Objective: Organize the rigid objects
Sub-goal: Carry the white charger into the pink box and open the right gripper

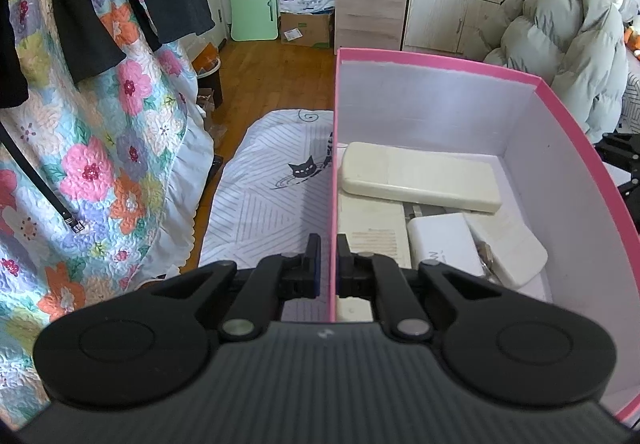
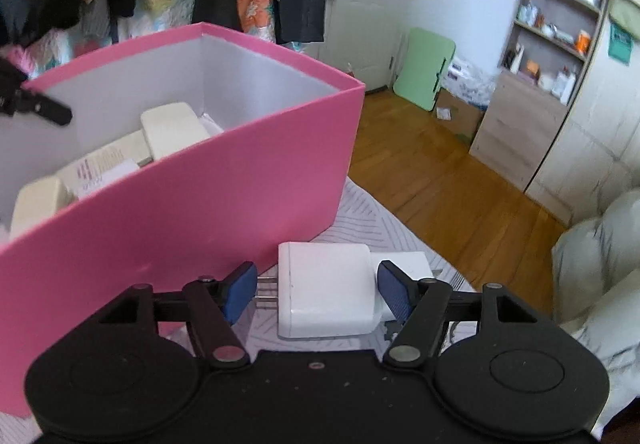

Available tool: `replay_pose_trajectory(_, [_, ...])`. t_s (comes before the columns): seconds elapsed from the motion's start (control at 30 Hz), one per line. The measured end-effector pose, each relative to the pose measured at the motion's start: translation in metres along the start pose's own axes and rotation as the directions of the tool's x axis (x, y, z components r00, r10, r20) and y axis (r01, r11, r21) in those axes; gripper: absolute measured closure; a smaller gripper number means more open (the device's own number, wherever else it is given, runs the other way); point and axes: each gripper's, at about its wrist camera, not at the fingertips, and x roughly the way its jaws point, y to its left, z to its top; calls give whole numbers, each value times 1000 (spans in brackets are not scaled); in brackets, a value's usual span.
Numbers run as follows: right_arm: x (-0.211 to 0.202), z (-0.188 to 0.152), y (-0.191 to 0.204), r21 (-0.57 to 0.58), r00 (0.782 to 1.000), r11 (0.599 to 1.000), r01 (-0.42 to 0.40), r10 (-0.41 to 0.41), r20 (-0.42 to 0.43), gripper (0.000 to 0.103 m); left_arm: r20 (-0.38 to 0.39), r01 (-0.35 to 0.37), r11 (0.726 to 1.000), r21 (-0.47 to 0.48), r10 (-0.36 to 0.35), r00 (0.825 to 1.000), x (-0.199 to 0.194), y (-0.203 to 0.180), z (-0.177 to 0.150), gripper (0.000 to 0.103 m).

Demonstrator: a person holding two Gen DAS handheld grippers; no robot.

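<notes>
Pink box (image 1: pixel 334 172) wall clamped by left tool (image 1: pixel 329 256), right tool (image 2: pixel 316 290) open around white charger (image 2: pixel 326 288)

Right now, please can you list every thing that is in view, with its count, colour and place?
Box: one, pink outside, white inside, on the striped sheet.
Remote-like bar: one, cream, on top inside the box.
Other blocks in the box: several, white and cream, under and beside the bar; exact count cannot be told.
Charger: one, white, with metal prongs, on the sheet beside the box.
Flat white item: one, partly hidden behind the charger.
Sheet: one, white with grey stripes and a black cat print.
Quilt: one, floral, hanging at the side.
Folding board: one, green, against the wall.
Puffer coat: one, grey-green.
Left gripper: shut on the box's wall.
Right gripper: open, either side of the charger.
</notes>
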Motion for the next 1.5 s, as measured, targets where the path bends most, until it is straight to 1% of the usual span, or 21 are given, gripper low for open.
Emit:
replay_pose_trajectory(0.03, [-2, 0, 0, -3, 1000, 1000, 8, -8, 0, 41, 0, 1, 1000, 0, -1, 1000, 0, 0, 0, 97])
replay_pose_trajectory(0.07, [-4, 0, 0, -9, 1000, 1000, 22, -22, -4, 43, 0, 3, 1000, -3, -3, 1000, 0, 0, 0, 97])
replay_pose_trajectory(0.17, [-12, -2, -3, 32, 1000, 999, -4, 5, -23, 43, 1, 5, 1000, -6, -5, 1000, 0, 1, 0, 97])
replay_pose_trajectory(0.27, [-22, -12, 4, 27, 999, 999, -19, 20, -39, 43, 1, 4, 1000, -5, -4, 1000, 0, 1, 0, 97])
replay_pose_trajectory(0.37, [-35, -21, 13, 47, 997, 999, 3, 1, -76, 43, 1, -1, 1000, 3, 1, 1000, -1, 1, 0, 97])
replay_pose_trajectory(0.43, [-43, -24, 13, 100, 993, 995, 9, 3, -121, 42, 1, -3, 1000, 5, 3, 1000, -1, 1, 0, 97])
replay_pose_trajectory(0.5, [-46, -26, 10, 166, 981, 985, -39, 69, -179, 41, 1, -3, 1000, 5, 3, 1000, -1, 1, 0, 97])
replay_pose_trajectory(0.6, [-47, -31, 1, 235, 975, 967, -102, 144, -170, 39, 1, -2, 1000, 3, 2, 1000, -1, 1, 0, 97])
replay_pose_trajectory(0.63, [-47, -32, -1, 241, 972, 963, -118, 162, -170, 35, 2, -1, 1000, 2, 1, 1000, -1, 1, 0, 97])
replay_pose_trajectory(0.7, [-46, -36, 3, 214, 966, 966, -146, 186, -182, 31, 2, -3, 1000, 5, 3, 1000, -1, 1, 0, 97])
replay_pose_trajectory(0.77, [-40, -35, 10, 177, 967, 974, -139, 172, -189, 29, 2, 0, 1000, 1, 0, 1000, -1, 1, 0, 97])
replay_pose_trajectory(0.8, [-36, -34, 12, 165, 965, 976, -141, 173, -196, 25, 1, 2, 1000, -2, -2, 1000, -1, 1, 0, 97])
replay_pose_trajectory(0.87, [-23, -31, 15, 137, 959, 981, -139, 168, -228, 21, 1, 3, 1000, -4, -3, 1000, -1, 0, 1, 97])
replay_pose_trajectory(0.9, [-20, -30, 19, 104, 964, 987, -119, 140, -226, 21, 1, 2, 1000, -4, -2, 1000, -1, 0, 1, 96])
replay_pose_trajectory(0.97, [-19, -27, 25, 61, 964, 993, -99, 111, -244, 26, 2, -9, 1000, 10, 9, 1000, -1, -2, 1, 96])
replay_pose_trajectory(1.0, [-21, -25, 25, 70, 962, 993, -93, 108, -250, 26, 1, -13, 1000, 17, 13, 1000, -1, -2, 1, 96])
replay_pose_trajectory(1.07, [-28, -23, 26, 89, 964, 995, -51, 72, -254, 26, 2, -8, 1000, 18, 8, 1000, -2, -2, 0, 97])
replay_pose_trajectory(1.13, [-40, -23, 28, 91, 970, 996, -23, 44, -238, 26, 1, 3, 1000, 7, -3, 1000, -1, 0, 0, 97])
replay_pose_trajectory(1.23, [-62, -19, 24, 134, 978, 991, 22, 7, -209, 26, -1, 3, 1000, 8, -3, 1000, -1, 0, 0, 97])
replay_pose_trajectory(1.37, [-98, -2, 28, 131, 985, 987, 97, -76, -153, 26, 1, 12, 1000, 5, -12, 1000, 0, 2, 1, 98])
replay_pose_trajectory(1.5, [-133, 27, 45, 111, 996, 990, 83, -78, -51, 26, 0, 30, 1000, -7, -30, 1000, 1, 5, 0, 98])
